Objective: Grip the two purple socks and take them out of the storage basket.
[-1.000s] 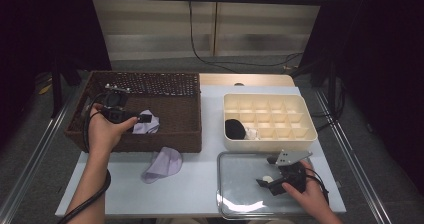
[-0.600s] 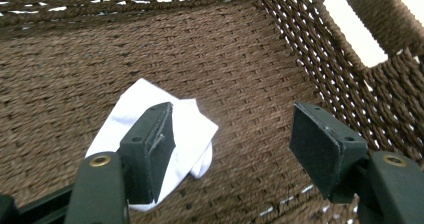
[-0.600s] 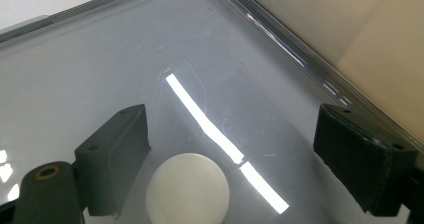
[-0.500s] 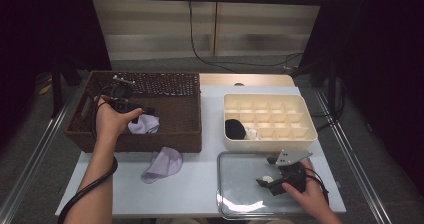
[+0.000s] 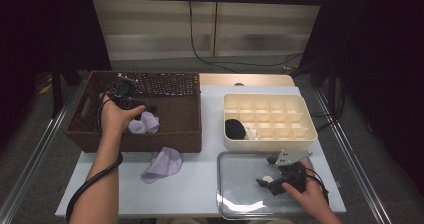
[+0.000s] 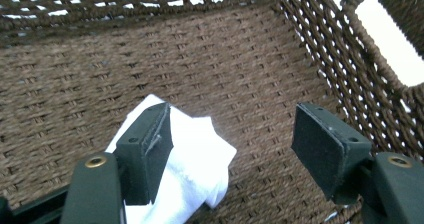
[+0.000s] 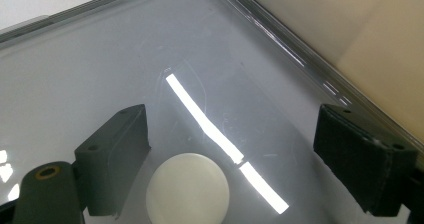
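Left side: my left tongs (image 5: 142,106) are down inside the wicker basket (image 5: 90,141), jaws spread wide. In the left gripper view one jaw sits just against the pale lilac cloth (image 6: 192,166) on the basket floor, the other well off toward the basket wall. Nothing clamped yet. My read: this is the approach for a pick, cloth not yet grabbed.

Second lilac cloth (image 5: 162,164) lies on the counter (image 5: 200,194) just in front of the basket, touching nothing else. Can't tell if it's waiting or done.

Middle: cream divider box (image 5: 307,134) sits right of the basket. One front-left cell holds a rolled black item (image 5: 234,129), with a small white piece (image 5: 250,133) in the cell beside it. All the other cells look bare. So sorting is early: two cells filled at best, two cloths outside the box.

Right side: my right tongs (image 5: 266,183) rest low over the clear tray (image 5: 230,211) in front of the box, jaws apart, holding nothing. In the right gripper view a small white disc (image 7: 187,191) lies on the tray between the jaws, nearer the left one. Looks parked, not working.

Pose: left forearm reaches forward over the basket's near wall, wrist bent down, cable trailing back along the arm. Right hand (image 5: 312,196) sits near the counter's front edge, tongs pointing left across the tray.
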Motion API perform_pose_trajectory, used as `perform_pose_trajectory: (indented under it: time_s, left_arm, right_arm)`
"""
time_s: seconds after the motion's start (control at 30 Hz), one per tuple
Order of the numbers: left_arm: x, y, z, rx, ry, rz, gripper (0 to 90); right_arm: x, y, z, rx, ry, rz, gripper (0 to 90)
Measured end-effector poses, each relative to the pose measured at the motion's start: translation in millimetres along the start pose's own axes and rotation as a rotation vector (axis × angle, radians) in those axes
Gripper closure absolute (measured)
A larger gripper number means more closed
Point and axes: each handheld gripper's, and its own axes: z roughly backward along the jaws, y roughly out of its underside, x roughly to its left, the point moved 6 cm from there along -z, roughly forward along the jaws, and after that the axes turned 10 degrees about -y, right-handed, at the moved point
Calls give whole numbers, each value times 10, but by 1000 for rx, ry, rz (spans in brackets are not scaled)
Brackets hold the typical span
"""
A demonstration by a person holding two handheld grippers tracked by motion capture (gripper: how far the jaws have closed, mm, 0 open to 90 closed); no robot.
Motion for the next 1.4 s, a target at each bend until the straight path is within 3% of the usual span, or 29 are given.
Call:
perform_pose_trajectory:
  time_s: [0.23, 0.43, 0.83, 1.07, 1.17, 1.23, 1.4]
  left_arm:
    - [-16, -90, -7, -12, -12, -28, 307]
    - [-12, -131, -97, -4, -18, -25, 294]
    - [-18, -73, -368, 37, -34, -26, 292]
    - [49, 54, -547, 63, -58, -11, 296]
    - [80, 83, -580, 58, -74, -8, 294]
    - [97, 104, -606, 63, -101, -27, 300]
    - [106, 136, -657, 68, -110, -13, 321]
  right_arm:
    - [0, 0, 0, 0, 0, 0, 140]
    - [-1, 0, 0, 0, -1, -1, 140]
    - [0, 0, 0, 0, -1, -2, 140]
    - [0, 0, 0, 0, 0, -2, 140]
    - [0, 0, 0, 0, 0, -2, 140]
    - [0, 0, 0, 0, -1, -2, 140]
    - [3, 1, 0, 0, 0, -3, 140]
